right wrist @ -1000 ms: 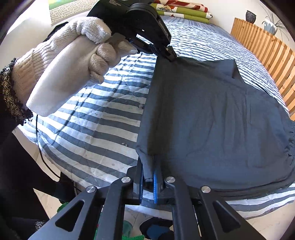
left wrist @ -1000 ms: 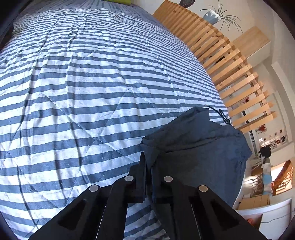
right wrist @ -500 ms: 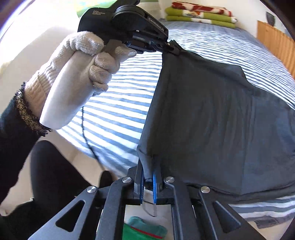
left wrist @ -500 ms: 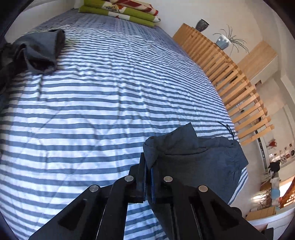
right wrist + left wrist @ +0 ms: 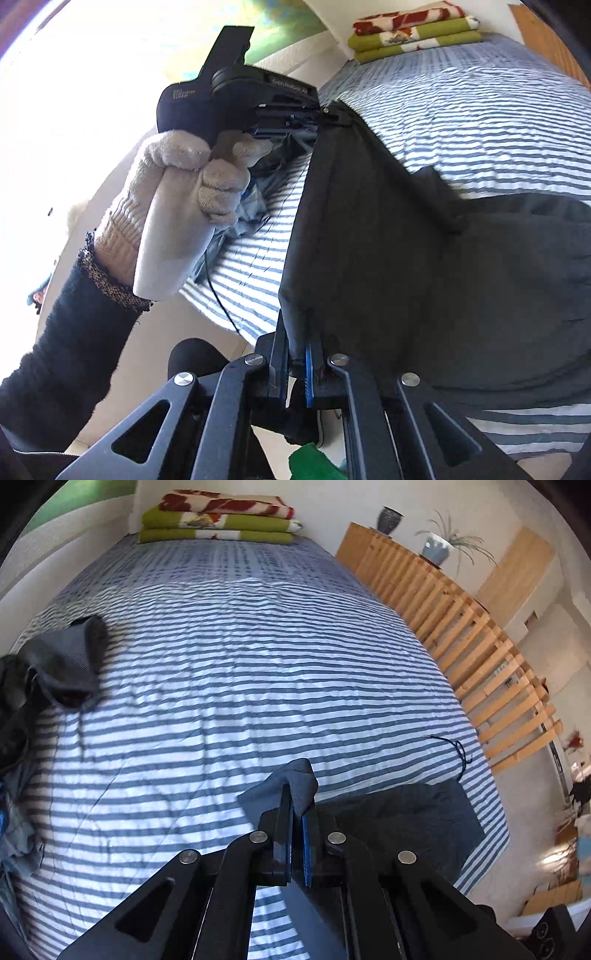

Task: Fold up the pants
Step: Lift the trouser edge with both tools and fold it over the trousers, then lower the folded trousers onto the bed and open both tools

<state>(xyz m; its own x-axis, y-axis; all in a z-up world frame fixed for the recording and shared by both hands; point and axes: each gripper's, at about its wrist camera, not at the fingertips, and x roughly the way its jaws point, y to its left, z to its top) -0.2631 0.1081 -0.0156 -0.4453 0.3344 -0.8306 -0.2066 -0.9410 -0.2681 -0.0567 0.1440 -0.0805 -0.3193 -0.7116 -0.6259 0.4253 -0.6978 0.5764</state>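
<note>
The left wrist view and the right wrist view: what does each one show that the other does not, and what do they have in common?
Only the left wrist view shows the wooden slatted frame, the potted plant, a dark vase and a pile of dark clothes at the bed's left edge.

Only the right wrist view shows the gloved hand holding the left gripper, shut on the pants' far corner, and the dark sleeve.

Both show the striped bedspread, the folded blankets and the dark pants clamped in the view's own gripper.
</note>
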